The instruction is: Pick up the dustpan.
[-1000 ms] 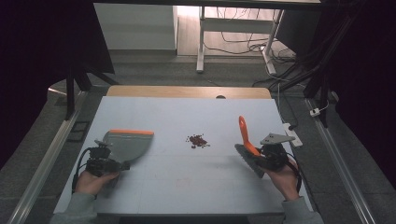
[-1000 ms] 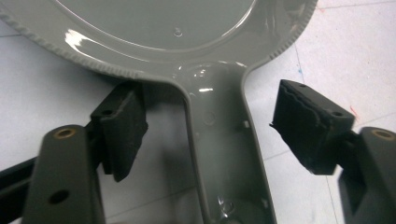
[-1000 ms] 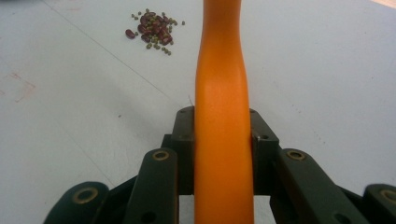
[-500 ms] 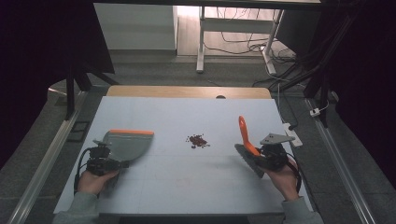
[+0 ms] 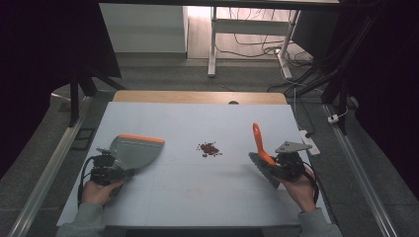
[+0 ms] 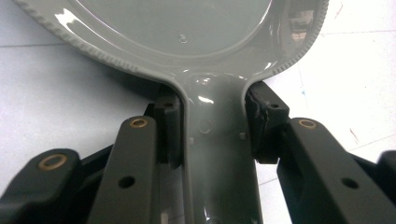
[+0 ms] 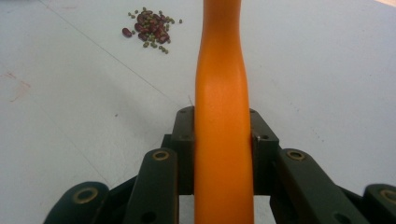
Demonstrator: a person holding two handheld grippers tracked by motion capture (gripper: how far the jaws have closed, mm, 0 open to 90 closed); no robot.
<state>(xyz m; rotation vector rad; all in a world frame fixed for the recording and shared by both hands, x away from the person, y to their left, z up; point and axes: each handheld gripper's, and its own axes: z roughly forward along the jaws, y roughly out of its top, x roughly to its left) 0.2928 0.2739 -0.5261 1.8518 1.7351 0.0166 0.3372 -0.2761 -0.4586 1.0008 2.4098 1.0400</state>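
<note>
Nothing has shifted over the last second, both hands sit where they were, so I read this as the pause before a sweep begins. My left gripper [image 5: 114, 170] has its jaws clamped on the handle of the grey plastic dustpan with the orange front lip [image 5: 134, 150], the neck pinched between both pads in the left gripper view, pan low over the table's left side with its lip facing the middle. My right gripper [image 5: 279, 165] is closed around the orange handle of the small brush with grey bristles [image 5: 260, 150]; in the right gripper view that handle runs straight up between the jaws. The little heap of dark red and green beans [image 5: 209, 148] lies mid-table, between the two tools and well apart from both, untouched, so all the sweeping is yet to do. The pale blue-white tabletop [image 5: 197, 197] is flat and smooth with faint marks, a wooden strip along its far edge. Beyond it, grey floor, a white table leg frame, loose cables and a power strip at the right, dark surroundings either side
</note>
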